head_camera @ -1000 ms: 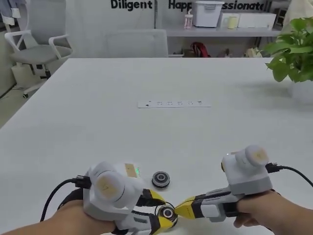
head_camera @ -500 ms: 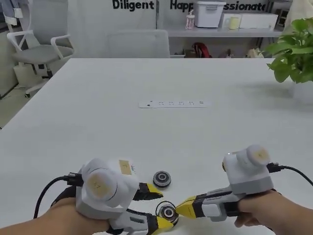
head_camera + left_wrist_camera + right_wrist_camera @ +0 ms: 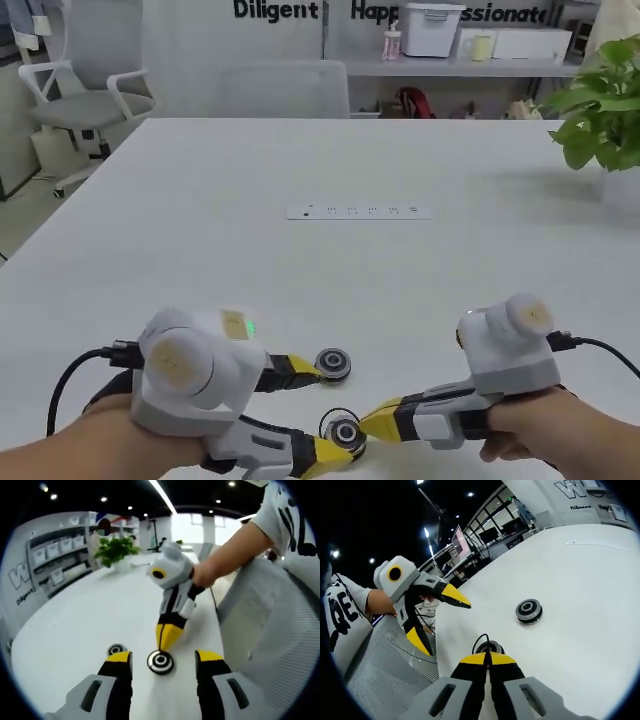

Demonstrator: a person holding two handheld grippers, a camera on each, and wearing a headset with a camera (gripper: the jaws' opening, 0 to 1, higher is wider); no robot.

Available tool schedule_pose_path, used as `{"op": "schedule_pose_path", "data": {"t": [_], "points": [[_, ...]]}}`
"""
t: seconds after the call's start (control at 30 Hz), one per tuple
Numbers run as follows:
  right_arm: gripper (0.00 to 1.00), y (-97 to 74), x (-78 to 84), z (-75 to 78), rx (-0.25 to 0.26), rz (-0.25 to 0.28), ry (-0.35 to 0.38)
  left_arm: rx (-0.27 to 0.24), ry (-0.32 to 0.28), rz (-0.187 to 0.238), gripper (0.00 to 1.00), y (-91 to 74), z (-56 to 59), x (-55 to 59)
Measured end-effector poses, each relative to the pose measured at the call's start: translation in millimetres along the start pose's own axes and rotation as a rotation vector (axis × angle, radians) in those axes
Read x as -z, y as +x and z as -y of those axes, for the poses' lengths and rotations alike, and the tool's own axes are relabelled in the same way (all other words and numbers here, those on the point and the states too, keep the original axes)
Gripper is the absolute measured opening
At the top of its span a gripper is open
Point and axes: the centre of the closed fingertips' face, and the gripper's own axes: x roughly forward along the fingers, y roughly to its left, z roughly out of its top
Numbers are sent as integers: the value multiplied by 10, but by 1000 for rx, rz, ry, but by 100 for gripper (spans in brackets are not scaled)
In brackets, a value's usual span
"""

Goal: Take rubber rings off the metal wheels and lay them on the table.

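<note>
The left tongs gape wide around a wheel on the desk. The right tongs, jaws pressed together, pinch its thin black ring, which loops up off the wheel. A second wheel lies just beyond one left jaw.

White table bears far wheel, near wheel, power strip.

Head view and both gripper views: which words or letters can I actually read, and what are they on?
"Diligent": black lettering on the back wall.
"Happ" and "ssionate": same wall, the middle hidden behind a storage box.
"W": big wall letter in the left gripper view; the smaller line below is too blurred.
Shirt print: cut off, unreadable.
</note>
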Motion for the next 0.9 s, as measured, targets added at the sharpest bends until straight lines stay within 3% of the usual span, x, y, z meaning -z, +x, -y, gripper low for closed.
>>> {"op": "schedule_pose_path", "data": {"t": [0.9], "points": [[0,-10,-84,-81,-30,36,36,-67,-62,41,71,-390,-50,89]]}}
